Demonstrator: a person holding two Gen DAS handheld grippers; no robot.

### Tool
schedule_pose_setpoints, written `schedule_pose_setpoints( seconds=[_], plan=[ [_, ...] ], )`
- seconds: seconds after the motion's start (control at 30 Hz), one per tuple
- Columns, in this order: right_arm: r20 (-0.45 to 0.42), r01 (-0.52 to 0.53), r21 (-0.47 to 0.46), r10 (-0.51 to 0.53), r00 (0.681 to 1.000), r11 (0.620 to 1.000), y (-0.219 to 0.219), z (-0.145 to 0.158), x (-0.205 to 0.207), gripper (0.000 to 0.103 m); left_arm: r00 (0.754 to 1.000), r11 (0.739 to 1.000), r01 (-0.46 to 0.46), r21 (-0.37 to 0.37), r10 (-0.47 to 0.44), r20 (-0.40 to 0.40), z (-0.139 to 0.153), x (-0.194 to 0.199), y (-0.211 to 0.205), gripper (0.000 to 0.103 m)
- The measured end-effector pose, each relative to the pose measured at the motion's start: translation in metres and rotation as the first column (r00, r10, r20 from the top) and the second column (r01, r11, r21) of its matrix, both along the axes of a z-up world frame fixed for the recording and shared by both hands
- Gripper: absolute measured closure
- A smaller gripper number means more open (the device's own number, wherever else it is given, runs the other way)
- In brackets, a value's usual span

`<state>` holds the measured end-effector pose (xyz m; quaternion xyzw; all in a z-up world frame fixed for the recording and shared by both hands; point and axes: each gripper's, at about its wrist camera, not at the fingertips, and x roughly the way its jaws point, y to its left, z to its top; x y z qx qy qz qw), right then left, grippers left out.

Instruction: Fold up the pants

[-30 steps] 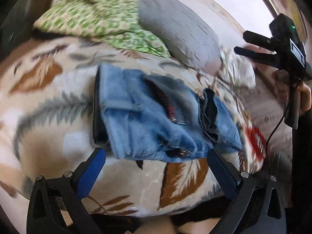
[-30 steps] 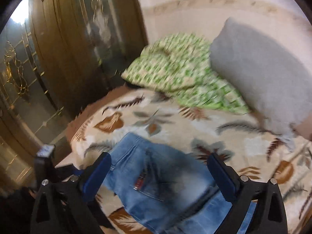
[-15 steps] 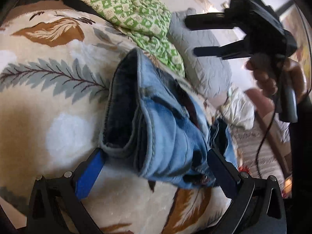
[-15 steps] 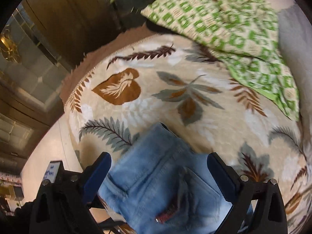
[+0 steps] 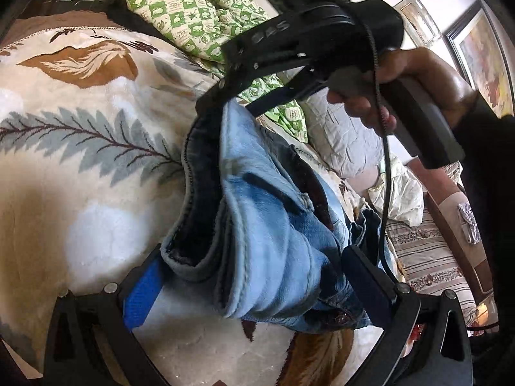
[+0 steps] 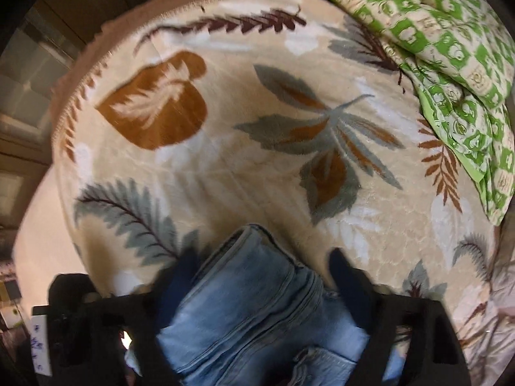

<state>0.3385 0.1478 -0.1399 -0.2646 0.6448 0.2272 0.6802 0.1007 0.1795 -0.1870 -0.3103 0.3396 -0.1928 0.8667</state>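
Folded light blue jeans point(image 5: 270, 225) lie on a cream leaf-print blanket point(image 5: 80, 148). My left gripper point(image 5: 254, 276) is open, with its fingers on either side of the near end of the folded stack. My right gripper point(image 6: 260, 276) straddles the far end of the jeans point(image 6: 254, 308), its fingers close against the denim on both sides. In the left wrist view the right gripper point(image 5: 231, 103) reaches down onto the top edge of the jeans, held by a hand.
A green checked quilt point(image 5: 206, 22) lies bunched at the far side of the bed, also shown in the right wrist view point(image 6: 457, 51). A grey pillow point(image 5: 344, 141) lies behind the jeans. The bed edge point(image 6: 61, 135) drops to the floor at left.
The right gripper came down from above onto the far end of the jeans and narrowed around them. The left gripper moved closer to the near end.
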Motion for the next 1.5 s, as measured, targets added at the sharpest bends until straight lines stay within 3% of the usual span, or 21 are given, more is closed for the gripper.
schedule_pose_setpoints(
  seconds=[0.1,0.17,0.2,0.23,0.3,0.33,0.43,0.6,0.83,1.0,1.13,1.2,1.27,1.4,1.5],
  plan=[
    [-0.028,-0.050,-0.047,0.049,0.998,0.998,0.009,-0.010,-0.001,0.049,1.000,1.000,-0.003,0.003,0.003,-0.005,0.001,-0.001,0.002,0.000],
    [-0.022,-0.095,-0.098,0.093,0.995,0.991,0.015,-0.016,-0.005,0.055,1.000,1.000,-0.013,0.012,0.014,-0.013,0.001,-0.004,0.004,0.003],
    [-0.019,-0.107,-0.112,0.106,0.994,0.988,0.017,-0.017,-0.006,0.061,0.999,0.999,-0.026,0.021,0.026,-0.021,0.001,-0.005,0.006,0.012],
    [-0.010,-0.119,-0.126,0.119,0.993,0.985,0.018,-0.018,-0.006,0.065,0.999,0.999,-0.041,0.033,0.042,-0.026,0.001,-0.007,0.008,0.032],
    [0.009,-0.126,-0.141,0.128,0.992,0.982,0.017,-0.018,-0.007,0.072,0.997,0.998,-0.056,0.033,0.058,-0.052,-0.002,-0.007,0.013,0.056],
    [0.017,-0.127,-0.141,0.131,0.991,0.982,0.015,-0.016,-0.007,0.077,0.997,0.998,-0.055,0.018,0.056,-0.057,-0.003,-0.007,0.014,0.059],
    [0.026,-0.133,-0.123,0.137,0.990,0.983,0.007,-0.010,-0.009,0.082,0.998,0.996,-0.058,0.070,0.059,-0.020,0.005,-0.014,0.010,0.065],
    [0.080,-0.148,-0.092,0.156,0.985,0.985,-0.005,0.017,-0.022,0.084,0.992,0.976,-0.071,0.205,0.047,0.121,0.040,-0.033,-0.011,0.069],
    [0.241,-0.105,0.072,0.085,0.967,0.992,-0.076,0.114,-0.067,0.087,0.959,0.943,-0.023,0.331,-0.072,0.273,0.105,-0.056,-0.065,0.070],
    [0.329,0.001,0.232,-0.079,0.941,0.973,-0.176,0.164,-0.104,0.087,0.908,0.883,0.074,0.463,-0.251,0.334,0.149,-0.073,-0.141,0.070],
    [0.345,0.115,0.324,-0.231,0.910,0.939,-0.269,0.165,-0.134,0.087,0.858,0.821,0.174,0.544,-0.397,0.326,0.154,-0.080,-0.209,0.071],
    [0.327,0.183,0.357,-0.306,0.894,0.916,-0.314,0.153,-0.145,0.087,0.838,0.796,0.217,0.565,-0.449,0.310,0.147,-0.081,-0.238,0.071],
    [0.290,0.260,0.399,-0.390,0.874,0.879,-0.358,0.133,-0.150,0.087,0.823,0.753,0.260,0.604,-0.500,0.269,0.134,-0.077,-0.274,0.071],
    [0.194,0.412,0.437,-0.531,0.825,0.799,-0.424,0.070,-0.143,0.087,0.825,0.666,0.336,0.665,-0.549,0.133,0.093,-0.061,-0.324,0.071],
    [0.153,0.491,0.397,-0.583,0.798,0.775,-0.449,0.021,-0.138,0.087,0.818,0.623,0.379,0.685,-0.571,0.067,0.070,-0.052,-0.345,0.070]
  ],
)
